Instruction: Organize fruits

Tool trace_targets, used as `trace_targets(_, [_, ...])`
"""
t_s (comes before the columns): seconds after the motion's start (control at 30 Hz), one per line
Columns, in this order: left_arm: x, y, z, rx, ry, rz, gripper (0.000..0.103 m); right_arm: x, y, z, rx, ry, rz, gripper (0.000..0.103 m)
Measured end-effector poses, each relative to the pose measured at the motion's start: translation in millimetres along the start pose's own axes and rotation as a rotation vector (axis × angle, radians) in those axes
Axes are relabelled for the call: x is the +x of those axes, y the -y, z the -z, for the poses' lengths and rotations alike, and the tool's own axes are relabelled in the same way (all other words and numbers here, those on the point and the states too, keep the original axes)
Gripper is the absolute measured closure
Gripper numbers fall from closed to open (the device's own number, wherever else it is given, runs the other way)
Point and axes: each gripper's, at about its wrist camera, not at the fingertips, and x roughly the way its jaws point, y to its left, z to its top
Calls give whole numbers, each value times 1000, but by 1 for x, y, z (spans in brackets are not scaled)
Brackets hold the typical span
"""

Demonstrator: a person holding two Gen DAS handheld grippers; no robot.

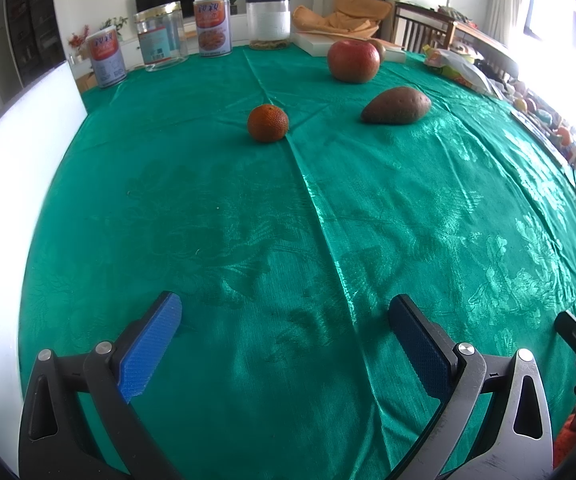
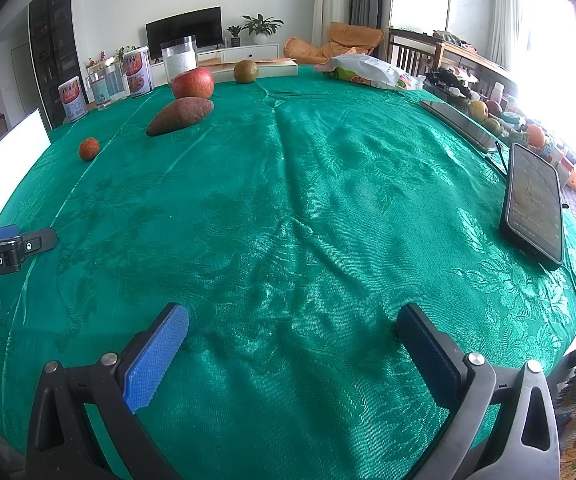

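A small orange fruit (image 1: 268, 123) lies on the green tablecloth (image 1: 248, 240) far ahead of my left gripper (image 1: 284, 312), which is open and empty. A brown sweet potato (image 1: 395, 105) and a red apple (image 1: 353, 60) lie beyond it, to the right. In the right wrist view the orange fruit (image 2: 88, 148), sweet potato (image 2: 180, 115), apple (image 2: 192, 83) and a brown-green round fruit (image 2: 246, 71) sit at the far left. My right gripper (image 2: 291, 322) is open and empty over bare cloth.
Cans and clear jars (image 1: 160, 40) line the far edge. A white board (image 1: 12, 152) stands at the left. Two phones (image 2: 533, 200) lie at the right edge, and a snack bag (image 2: 367, 70) at the back. A white box (image 1: 323, 46) lies behind the apple.
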Motion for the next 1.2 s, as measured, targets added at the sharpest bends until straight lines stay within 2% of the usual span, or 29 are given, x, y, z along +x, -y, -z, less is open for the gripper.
trace_targets(0.07, [-3,-3,3,11,-3,6,1,0,0,0,0,1,0,0])
trace_targets(0.13, [-4,-9,-5,-23,4,29,1,0,0,0,1,2,1,0])
trace_targets(0.3, [10,-24,-65,-93,53,11,1,0,0,-1,0,3,0,0])
trace_targets(0.47, [51,-19,-107,-49,47,-44,4,0,0,-1,-1,3,0,0])
trace_targets(0.53, [61,-16,-112,-26,43,-59,14,0,0,-1,-1,4,-1,0])
trace_targets(0.57, [65,-15,-113,-17,33,-57,25,0,0,-1,-1,4,-1,0])
trace_targets(0.6, [68,-15,-112,-8,25,-44,44,0,-1,-1,-2,5,-1,0])
trace_targets(0.67, [68,-16,-109,14,24,-30,73,-1,-1,-1,-4,7,-3,0])
trace_targets(0.77, [45,-21,-97,12,64,-26,74,0,-2,-2,-5,8,-3,0])
trace_targets(0.97, [-10,-20,-57,92,51,83,73,0,-2,-2,-4,9,-2,0])
trace_targets(1.07, [-12,-18,-37,106,10,105,73,0,-2,-1,-1,11,0,0])
trace_targets(1.17, [-2,-15,-25,107,-17,79,72,0,-2,0,-1,17,1,0])
trace_targets(1.2, [0,-15,-23,93,-21,72,68,0,-2,0,-1,19,1,0])
